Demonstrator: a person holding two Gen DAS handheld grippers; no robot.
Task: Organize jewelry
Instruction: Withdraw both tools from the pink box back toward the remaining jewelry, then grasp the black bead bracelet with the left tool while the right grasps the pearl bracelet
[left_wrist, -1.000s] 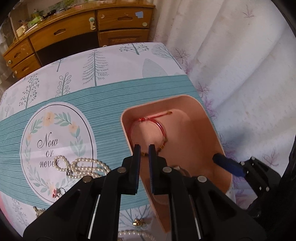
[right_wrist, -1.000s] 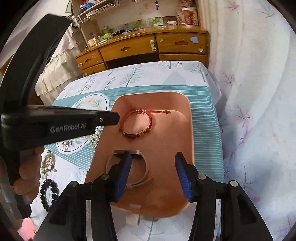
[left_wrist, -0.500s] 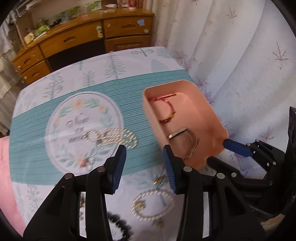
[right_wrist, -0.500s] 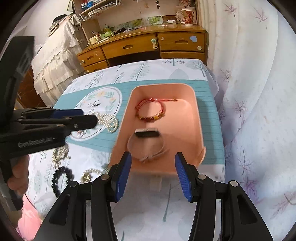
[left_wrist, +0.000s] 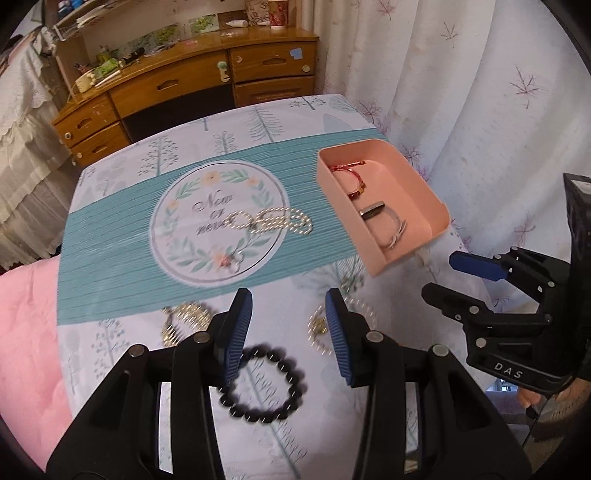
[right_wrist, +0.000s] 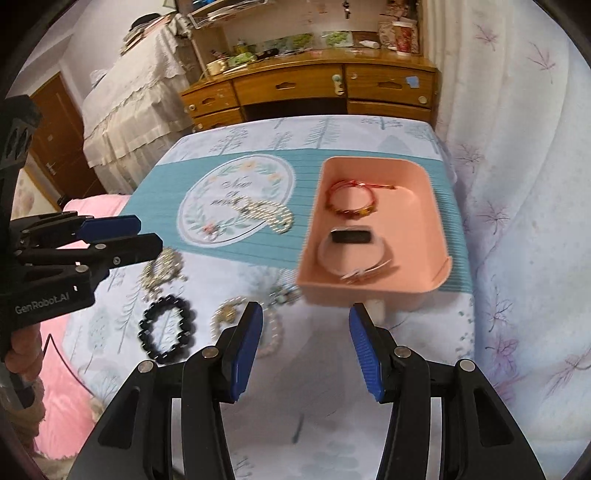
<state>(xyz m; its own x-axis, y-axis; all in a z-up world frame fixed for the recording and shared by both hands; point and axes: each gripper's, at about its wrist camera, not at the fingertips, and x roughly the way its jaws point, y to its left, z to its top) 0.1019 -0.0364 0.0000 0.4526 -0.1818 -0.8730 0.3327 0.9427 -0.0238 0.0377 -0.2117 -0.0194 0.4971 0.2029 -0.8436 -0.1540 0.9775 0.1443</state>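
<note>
A pink tray (left_wrist: 424, 188) (right_wrist: 432, 206) sits at the table's right side and holds a red cord bracelet (left_wrist: 351, 181) (right_wrist: 351, 199) and a silver bangle (left_wrist: 384, 225) (right_wrist: 351, 254). A pearl necklace (left_wrist: 273, 221) (right_wrist: 266, 214) lies on the round motif. A black bead bracelet (left_wrist: 262, 387) (right_wrist: 166, 328), a gold chain (left_wrist: 184, 321) (right_wrist: 162, 269) and a pearl bracelet (left_wrist: 332, 325) (right_wrist: 240, 321) lie nearer. My left gripper (left_wrist: 288, 332) is open and empty above the black bracelet. My right gripper (right_wrist: 304, 347) is open and empty, near the tray's front.
A tree-print cloth with a teal band (left_wrist: 110, 243) covers the table. A wooden desk (left_wrist: 184, 81) stands beyond it. A white curtain (left_wrist: 461, 92) hangs at the right. A pink quilt (left_wrist: 26, 332) lies at the left.
My left gripper has opened and drawn back from the tray toward the near jewelry. My right gripper has also pulled back from the tray. The red bracelet now lies in the tray.
</note>
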